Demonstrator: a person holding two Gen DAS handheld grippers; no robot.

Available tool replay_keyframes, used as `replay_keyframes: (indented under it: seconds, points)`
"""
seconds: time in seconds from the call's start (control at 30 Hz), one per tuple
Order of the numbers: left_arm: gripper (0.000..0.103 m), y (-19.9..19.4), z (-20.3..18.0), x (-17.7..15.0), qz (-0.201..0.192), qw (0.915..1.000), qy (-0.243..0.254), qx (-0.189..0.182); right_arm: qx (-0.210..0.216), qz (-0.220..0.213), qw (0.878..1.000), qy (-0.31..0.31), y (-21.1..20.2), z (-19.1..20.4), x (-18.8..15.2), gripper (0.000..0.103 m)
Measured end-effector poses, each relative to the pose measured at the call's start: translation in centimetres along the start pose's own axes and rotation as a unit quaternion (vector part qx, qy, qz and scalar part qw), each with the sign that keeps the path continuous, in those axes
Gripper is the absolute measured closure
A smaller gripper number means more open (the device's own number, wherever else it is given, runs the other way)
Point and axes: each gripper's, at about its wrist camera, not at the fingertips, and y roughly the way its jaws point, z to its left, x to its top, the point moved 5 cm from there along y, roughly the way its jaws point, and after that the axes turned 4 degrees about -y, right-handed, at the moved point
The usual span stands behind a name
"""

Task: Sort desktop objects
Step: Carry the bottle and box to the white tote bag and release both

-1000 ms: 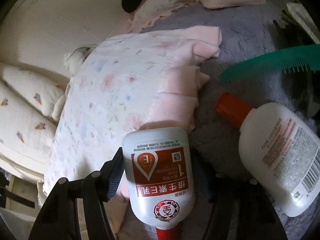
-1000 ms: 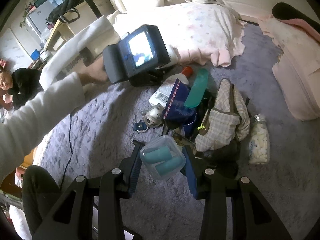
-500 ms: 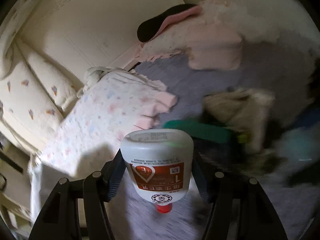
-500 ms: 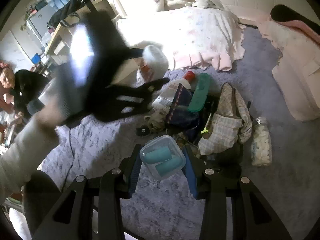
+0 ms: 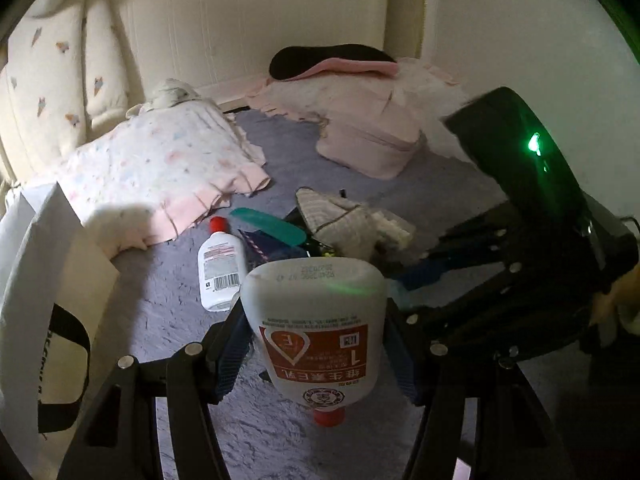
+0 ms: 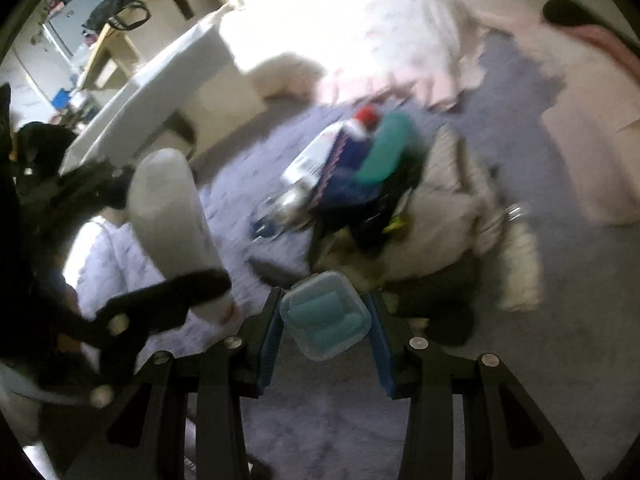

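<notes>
left claw (image 5: 316, 344) clamps the slick lotion bottle (image 5: 316, 336) mid-body, feels light; right claw (image 6: 325, 316) pinches a brittle-looking clear box (image 6: 325, 314) by its sides

Bare rug (image 5: 168, 296) open at left; white bag (image 5: 44, 280) blocks far left, clutter pile (image 5: 320, 232) ahead.

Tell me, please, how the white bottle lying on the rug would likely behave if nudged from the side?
The lying bottle looks rounded and smooth, so it would probably roll or slide somewhat. The shaggy rug should damp that. Its red cap is narrower, so it may veer.
</notes>
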Motion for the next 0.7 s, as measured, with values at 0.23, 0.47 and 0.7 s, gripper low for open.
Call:
replay_keyframes:
  seconds: [0.23, 0.47, 0.7]
  points:
    - [0.043, -0.7, 1.6, -0.7, -0.014, 0.9992, -0.026, -0.025, -0.004, -0.01, 1.0, -0.023, -0.4, 1.9, -0.2, 0.062]
    - [0.043, -1.0, 2.3, -0.3, -0.008, 0.9999, -0.009, 0.0, -0.047, -0.005, 0.998, -0.039, -0.5, 2.3, 0.2, 0.062]
    - [0.043, -7.2, 3.3, 4.4, -0.029, 0.9992, 0.01, 0.025, -0.051, -0.085, 0.994, -0.044, -7.4, 4.9, 4.1, 0.062]
